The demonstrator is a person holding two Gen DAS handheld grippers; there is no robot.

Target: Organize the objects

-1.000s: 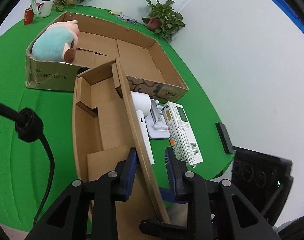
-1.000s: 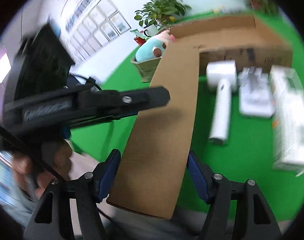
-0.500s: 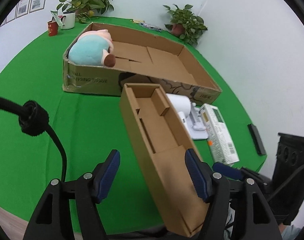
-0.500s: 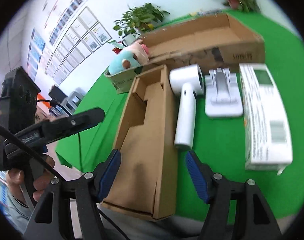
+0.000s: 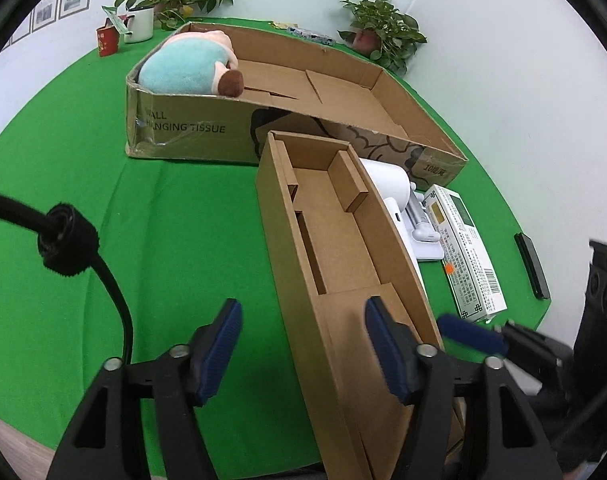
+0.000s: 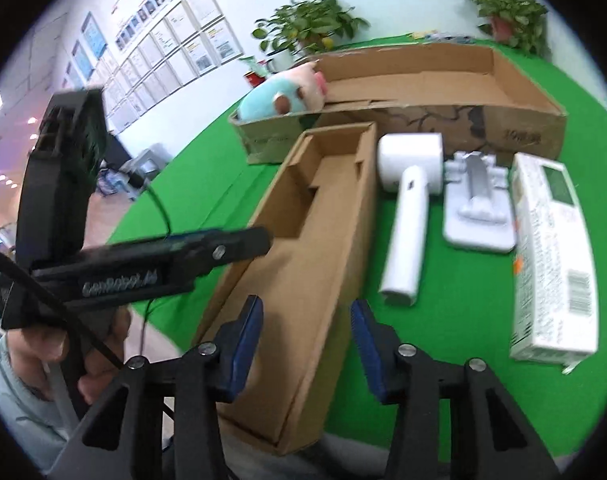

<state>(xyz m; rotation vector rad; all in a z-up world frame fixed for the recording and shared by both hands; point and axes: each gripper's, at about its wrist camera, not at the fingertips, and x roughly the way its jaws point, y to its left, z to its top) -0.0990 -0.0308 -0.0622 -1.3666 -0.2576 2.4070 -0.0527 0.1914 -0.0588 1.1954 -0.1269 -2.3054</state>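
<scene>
1. The narrow cardboard tray (image 5: 339, 264) lies open side up on the green table (image 5: 151, 216), its near end jutting past the table edge, its far end close to the big carton (image 5: 191, 130) that holds the plush toy (image 5: 187, 66)
2. I judge it light, stiff along its length, but thin-walled; a side wall near the near end looks the best place to pinch, gently, or the card will crease
3. Just right of it lie the white dryer (image 6: 407, 216), a white stand (image 6: 477, 208) and a printed white box (image 6: 553, 256), all rigid; the dryer's handle looks smooth and may slip
4. Left gripper (image 5: 303, 350): jaws part open, astride the tray's left wall, pads clear of it, having just been closing
5. Right gripper (image 6: 309, 350): jaws part open over the tray's near end, gripping nothing, also just closing
6. A second ago the tray stood tilted on edge, pinched by the left gripper; now it rests flat and released
</scene>
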